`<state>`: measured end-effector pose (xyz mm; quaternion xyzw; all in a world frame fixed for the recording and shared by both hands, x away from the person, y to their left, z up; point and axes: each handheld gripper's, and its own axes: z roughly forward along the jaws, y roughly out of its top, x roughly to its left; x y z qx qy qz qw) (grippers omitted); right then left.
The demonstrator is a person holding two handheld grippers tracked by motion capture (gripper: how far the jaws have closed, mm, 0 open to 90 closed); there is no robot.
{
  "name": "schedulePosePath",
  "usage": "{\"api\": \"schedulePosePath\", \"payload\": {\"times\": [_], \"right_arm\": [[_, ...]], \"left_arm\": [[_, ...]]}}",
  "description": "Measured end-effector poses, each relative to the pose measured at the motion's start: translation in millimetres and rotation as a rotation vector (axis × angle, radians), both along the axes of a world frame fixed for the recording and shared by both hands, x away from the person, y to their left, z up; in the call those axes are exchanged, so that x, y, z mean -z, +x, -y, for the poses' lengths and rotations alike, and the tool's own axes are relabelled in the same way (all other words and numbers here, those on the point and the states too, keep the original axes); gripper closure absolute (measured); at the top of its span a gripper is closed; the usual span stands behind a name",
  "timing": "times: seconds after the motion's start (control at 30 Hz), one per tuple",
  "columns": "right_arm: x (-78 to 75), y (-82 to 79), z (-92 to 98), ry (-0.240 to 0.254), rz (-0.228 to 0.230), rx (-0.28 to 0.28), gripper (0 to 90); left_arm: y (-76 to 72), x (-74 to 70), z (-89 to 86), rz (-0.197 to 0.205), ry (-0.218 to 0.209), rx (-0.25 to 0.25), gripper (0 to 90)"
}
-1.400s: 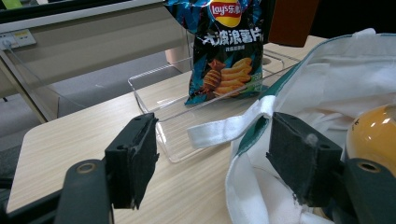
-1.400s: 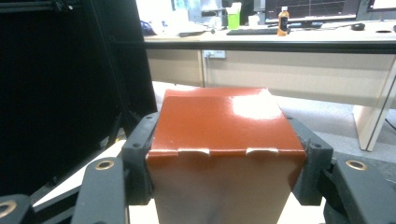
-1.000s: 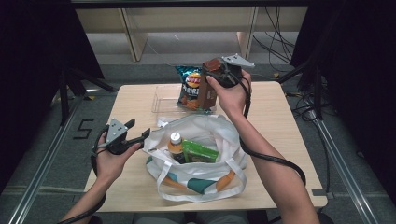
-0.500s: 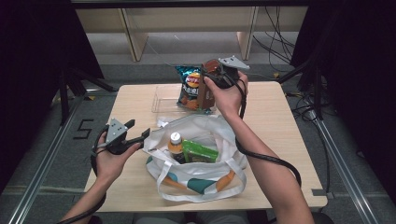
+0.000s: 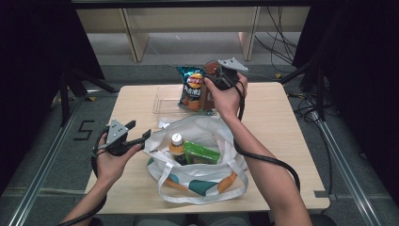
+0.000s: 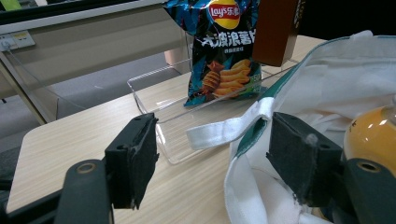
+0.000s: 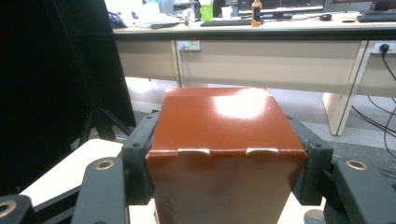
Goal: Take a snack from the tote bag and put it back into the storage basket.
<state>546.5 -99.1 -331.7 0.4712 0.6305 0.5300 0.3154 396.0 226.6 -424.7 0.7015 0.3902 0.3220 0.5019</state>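
Right gripper (image 7: 224, 154) lowered box (image 7: 223, 135) (clamped).

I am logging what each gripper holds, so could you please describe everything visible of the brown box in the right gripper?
The brown box is glossy reddish-brown cardboard, its closed top flap tucked in with two small slits at the front edge. It stands upright, clamped on both sides by the jaws of the right gripper. In the high view it sits at the table's far edge, beside the chips bag and over the clear tray; whether it rests there cannot be told.
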Motion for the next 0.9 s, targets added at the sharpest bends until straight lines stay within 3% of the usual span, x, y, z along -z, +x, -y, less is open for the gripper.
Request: {"api": "schedulePosePath", "payload": {"times": [0.17, 0.23, 0.27, 0.43, 0.5, 0.53, 0.73, 0.9], "right_arm": [[2.2, 2.0, -1.5, -0.012, 0.01, -0.002, 39.1], [3.8, 1.8, -4.4, 0.002, -0.006, 0.012, 39.1], [4.5, 3.7, -3.0, -0.021, 0.013, 0.004, 39.1], [6.3, 3.8, -5.5, -0.004, -0.006, 0.018, 39.1], [7.0, 5.7, -4.3, -0.023, 0.007, 0.014, 39.1], [7.2, 4.8, -5.2, -0.004, -0.009, 0.019, 39.1], [9.0, 6.0, -5.0, -0.029, 0.001, 0.029, 39.2], [9.4, 6.1, -6.1, -0.018, -0.005, 0.049, 39.1]], "left_arm": [[0.0, 0.0, -0.1, 0.0, 0.0, 0.001, 31.7], [0.4, 0.3, 0.0, 0.004, -0.006, 0.005, 31.7], [0.2, 0.2, -0.1, 0.003, -0.004, 0.003, 31.7], [0.4, 0.4, -0.2, 0.004, -0.005, 0.006, 31.7], [0.4, 0.5, 0.0, 0.003, -0.008, 0.005, 31.7], [-0.1, 0.0, -0.1, -0.001, 0.002, 0.003, 31.7], [-0.2, 0.2, 0.1, -0.001, 0.002, 0.004, 31.7], [-0.3, 0.3, 0.4, -0.001, 0.002, 0.006, 31.7]]}}
